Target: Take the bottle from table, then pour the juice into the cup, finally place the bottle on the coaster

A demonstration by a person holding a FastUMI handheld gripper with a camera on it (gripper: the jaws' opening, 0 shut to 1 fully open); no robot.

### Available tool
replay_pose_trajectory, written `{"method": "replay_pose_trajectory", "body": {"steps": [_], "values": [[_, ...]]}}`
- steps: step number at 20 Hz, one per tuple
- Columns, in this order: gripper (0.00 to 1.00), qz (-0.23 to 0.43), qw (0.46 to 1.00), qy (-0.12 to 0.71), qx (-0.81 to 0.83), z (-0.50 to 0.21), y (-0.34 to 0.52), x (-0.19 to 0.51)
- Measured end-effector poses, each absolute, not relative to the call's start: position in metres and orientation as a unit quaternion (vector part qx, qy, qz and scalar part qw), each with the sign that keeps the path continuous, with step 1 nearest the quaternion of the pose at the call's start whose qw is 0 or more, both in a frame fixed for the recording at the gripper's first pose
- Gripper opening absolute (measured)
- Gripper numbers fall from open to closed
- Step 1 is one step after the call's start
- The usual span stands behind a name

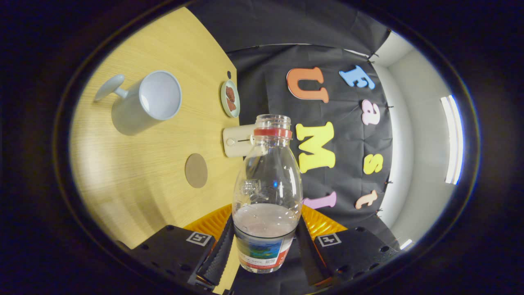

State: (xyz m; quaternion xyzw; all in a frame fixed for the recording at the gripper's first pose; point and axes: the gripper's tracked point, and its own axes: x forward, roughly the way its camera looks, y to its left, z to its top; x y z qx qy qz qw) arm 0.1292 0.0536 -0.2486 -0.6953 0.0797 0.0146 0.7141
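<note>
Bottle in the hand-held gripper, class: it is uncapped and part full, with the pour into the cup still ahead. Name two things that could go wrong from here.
1. The bottle is open at the neck and held low, near its label, by the hand-held gripper; a quick tilt may spill juice on the table short of the cup.
2. The coaster is small, so the bottle may land partly off it.

bottle (pixel 267 180): clear, red neck ring, blue-and-red label
cup (pixel 147 102): pale grey-blue
coaster (pixel 196 170): plain brown
table (pixel 139 176): light wood grain
</note>
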Motion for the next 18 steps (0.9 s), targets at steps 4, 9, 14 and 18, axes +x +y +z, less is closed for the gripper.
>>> {"method": "replay_pose_trajectory", "body": {"steps": [4, 9, 14, 18], "values": [[0.79, 0.013, 0.683, 0.087, -0.726, -0.255, 0.056, 0.124], [0.79, 0.003, 0.647, 0.091, -0.757, -0.256, 0.065, 0.120], [0.79, 0.002, 0.624, 0.086, -0.777, -0.258, 0.078, 0.121], [0.79, 0.005, 0.604, 0.085, -0.792, -0.262, 0.082, 0.119]]}}
